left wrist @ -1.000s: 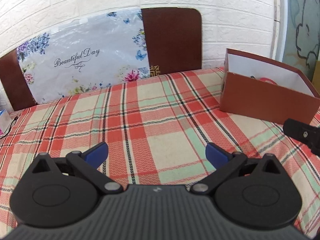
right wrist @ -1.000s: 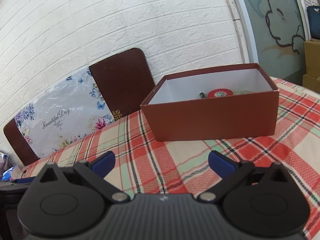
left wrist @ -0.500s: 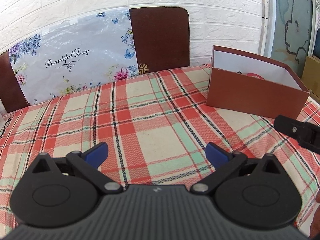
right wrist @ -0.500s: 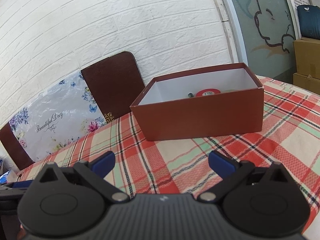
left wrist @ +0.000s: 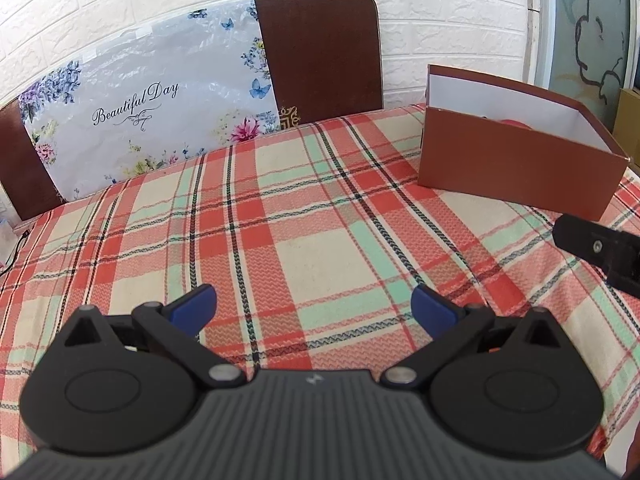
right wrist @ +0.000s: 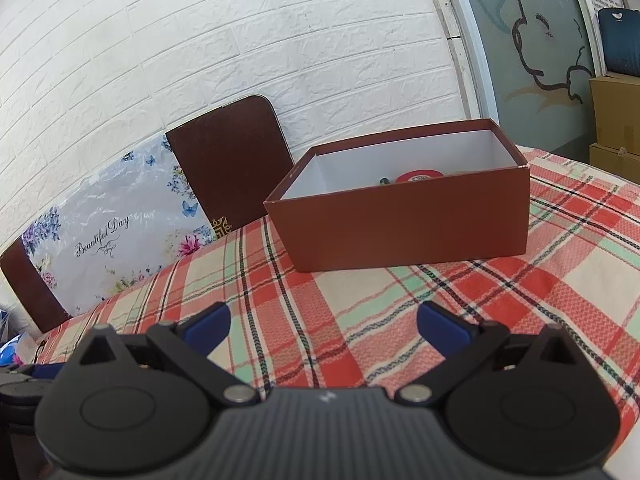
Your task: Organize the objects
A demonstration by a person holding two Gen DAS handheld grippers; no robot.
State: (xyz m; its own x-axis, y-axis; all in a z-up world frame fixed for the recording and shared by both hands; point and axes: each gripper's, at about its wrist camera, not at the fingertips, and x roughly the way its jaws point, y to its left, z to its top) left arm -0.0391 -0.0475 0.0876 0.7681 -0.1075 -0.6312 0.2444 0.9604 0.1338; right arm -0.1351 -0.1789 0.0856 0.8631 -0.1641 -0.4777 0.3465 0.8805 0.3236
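Both grippers empty, jaws wide, over plaid cloth; box sits ahead.

L gripper (left wrist: 313, 307): blue pads spread wide, nothing btwn, only the plaid tablecloth (left wrist: 304, 216) under them. R gripper (right wrist: 323, 323): same, jaws wide apart, empty; its black tip also shows at the right edge of the left wrist view. Brown box (right wrist: 404, 224) w/ white inside stands open on the cloth, ahead of R gripper & well apart from L. In it: red round item (right wrist: 419, 176) plus smth small beside it, too hidden to tell. Behind, floral "Beautiful Day" bag (left wrist: 148, 108) leans on brown board (left wrist: 320, 56) against white brick wall.
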